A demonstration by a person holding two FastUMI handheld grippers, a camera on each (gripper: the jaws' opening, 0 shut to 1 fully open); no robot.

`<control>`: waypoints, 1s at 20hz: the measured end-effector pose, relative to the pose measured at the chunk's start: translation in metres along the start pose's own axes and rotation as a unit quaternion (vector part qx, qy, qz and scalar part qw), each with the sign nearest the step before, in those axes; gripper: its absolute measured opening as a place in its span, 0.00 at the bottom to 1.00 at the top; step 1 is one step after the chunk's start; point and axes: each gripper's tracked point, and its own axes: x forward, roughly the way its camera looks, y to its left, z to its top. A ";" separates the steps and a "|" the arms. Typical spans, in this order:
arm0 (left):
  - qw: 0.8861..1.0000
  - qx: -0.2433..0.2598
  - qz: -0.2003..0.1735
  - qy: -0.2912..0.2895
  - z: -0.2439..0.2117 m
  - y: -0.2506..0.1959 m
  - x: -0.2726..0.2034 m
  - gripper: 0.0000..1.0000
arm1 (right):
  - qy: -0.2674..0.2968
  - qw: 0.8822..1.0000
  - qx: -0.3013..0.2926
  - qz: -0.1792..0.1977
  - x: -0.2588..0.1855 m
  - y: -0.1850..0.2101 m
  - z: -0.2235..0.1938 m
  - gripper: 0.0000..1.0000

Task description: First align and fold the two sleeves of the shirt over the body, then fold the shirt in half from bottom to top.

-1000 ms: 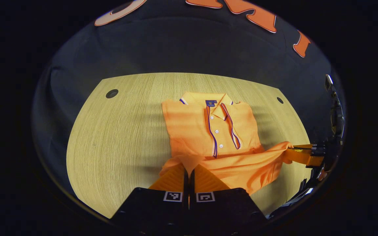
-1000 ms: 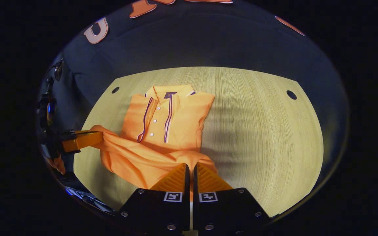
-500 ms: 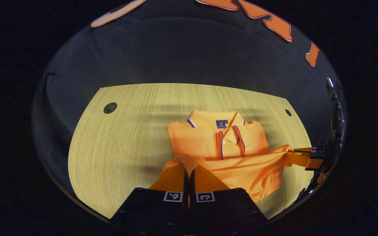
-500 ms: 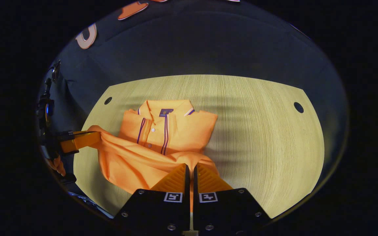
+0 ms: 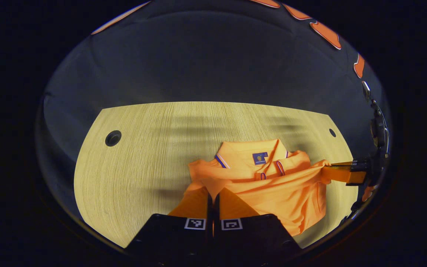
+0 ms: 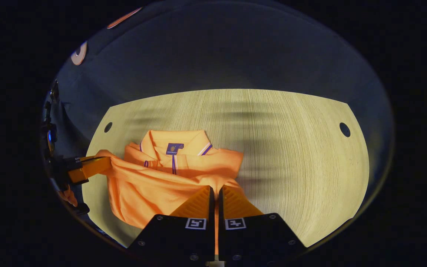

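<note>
Lying on the wooden counter (image 5: 135,155), toward the near edge: orange polo shirt (image 5: 272,185), collar (image 5: 250,152) at the far end, dark label inside the neck, striped placket just peeking out below it.

Lifting the bottom hem up and over the body; hem edge stretching as a taut band between the two tongs, covering most of the button front. In the right gripper view, same shirt (image 6: 154,185) sitting left of centre, collar (image 6: 176,139) pointing away, lower cloth draping down toward the near counter (image 6: 291,148) edge.

Left tongs (image 5: 213,198): clenched, fingers pressed together with a hem corner pinched between them, cloth bunching right at the tips. Seen also in the right gripper view at far left (image 6: 98,165), gripping the other end of the hem, cloth pulling out from the tips.

Right tongs (image 6: 215,200): clenched likewise, fingers nearly touching, thin strip of orange fabric showing in the slit between them. Appearing in the left gripper view at far right (image 5: 332,172), holding the opposite hem corner just above the counter.

Sleeves: not distinguishable as separate flaps; upper body showing a squared outline with straight sides.

Two round holes in the counter, one near each far corner (image 5: 113,138), (image 6: 344,129), well apart from the shirt. Dark cloth wall (image 5: 213,63) standing behind the counter.
</note>
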 end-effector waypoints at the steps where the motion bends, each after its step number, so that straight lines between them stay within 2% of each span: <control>1: 1.000 0.003 0.005 0.000 0.002 0.003 0.005 0.01 | 0.000 1.000 0.002 0.003 0.004 0.000 0.004 0.04; 6: 1.000 -0.006 0.007 0.003 0.004 0.014 0.029 0.02 | 0.009 1.000 0.024 0.008 0.027 -0.002 0.015 0.04; 7: 1.000 -0.004 0.015 0.005 0.002 0.019 0.031 0.08 | 0.014 0.999 0.037 0.007 0.029 -0.003 0.014 0.04; 8: 1.000 -0.004 0.019 0.005 0.001 0.020 0.032 0.25 | 0.014 0.999 0.045 -0.005 0.032 -0.010 0.017 0.05; 10: 1.000 -0.002 0.028 -0.005 0.006 0.024 0.028 0.59 | 0.002 0.998 0.056 -0.012 0.026 -0.020 0.025 0.37; 12: 0.999 0.000 0.042 -0.018 0.012 0.031 0.017 0.89 | -0.016 0.998 0.056 -0.014 0.018 -0.023 0.031 0.63; 14: 0.998 -0.009 0.044 -0.034 0.020 0.028 0.003 0.94 | -0.042 0.998 0.041 -0.022 0.002 -0.027 0.038 0.76; 16: 0.998 -0.019 0.042 -0.052 0.026 0.023 -0.017 0.95 | -0.071 0.997 0.024 -0.024 -0.021 -0.028 0.043 0.85; 20: 0.994 -0.010 0.051 -0.095 0.032 0.009 -0.063 0.95 | -0.116 0.993 -0.001 -0.026 -0.063 -0.020 0.035 0.92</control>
